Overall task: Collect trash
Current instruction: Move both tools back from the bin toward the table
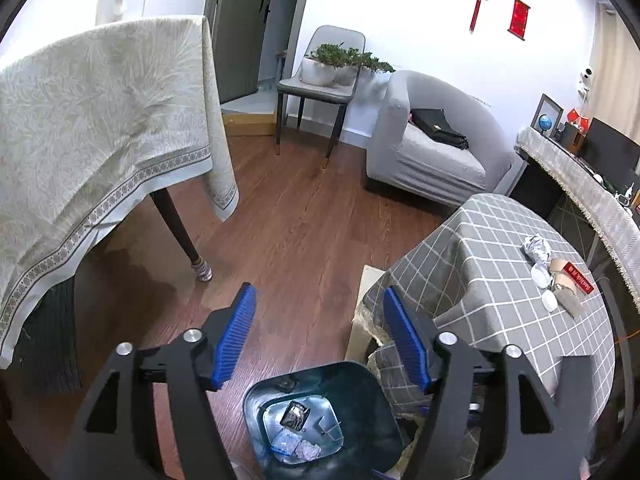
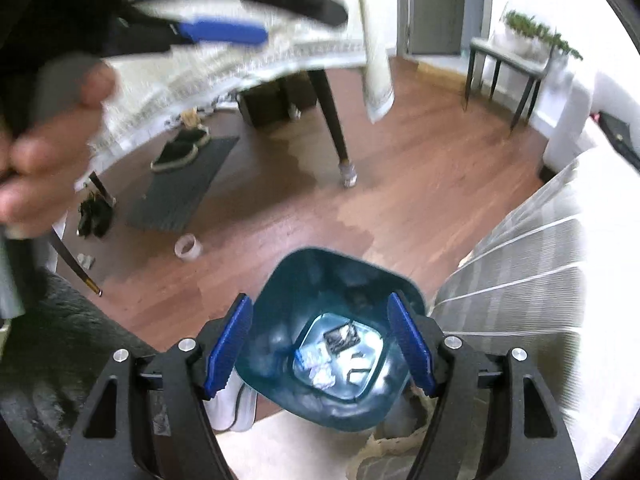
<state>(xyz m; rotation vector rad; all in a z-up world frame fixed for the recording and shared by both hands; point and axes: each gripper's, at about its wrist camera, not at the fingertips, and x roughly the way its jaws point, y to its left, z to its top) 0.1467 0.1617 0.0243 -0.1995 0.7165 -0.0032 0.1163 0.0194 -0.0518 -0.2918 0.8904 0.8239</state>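
Left wrist view: both grippers [image 1: 318,334] [image 2: 320,344] gape empty over the bin [image 1: 372,412], scraps inside, while litter [image 1: 556,276] waits on the checked table [image 1: 480,264].

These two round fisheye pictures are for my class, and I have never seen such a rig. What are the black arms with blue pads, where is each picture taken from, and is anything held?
There is no robot. A person holds a hand-held gripper in each hand, with a camera looking along it. One picture comes from the left gripper, the other from the right gripper. Both have open, empty jaws above the dark teal plastic trash bin, which holds crumpled scraps. More trash, a crumpled white paper ball and torn brown cardboard pieces, lies on the grey checked tablecloth.
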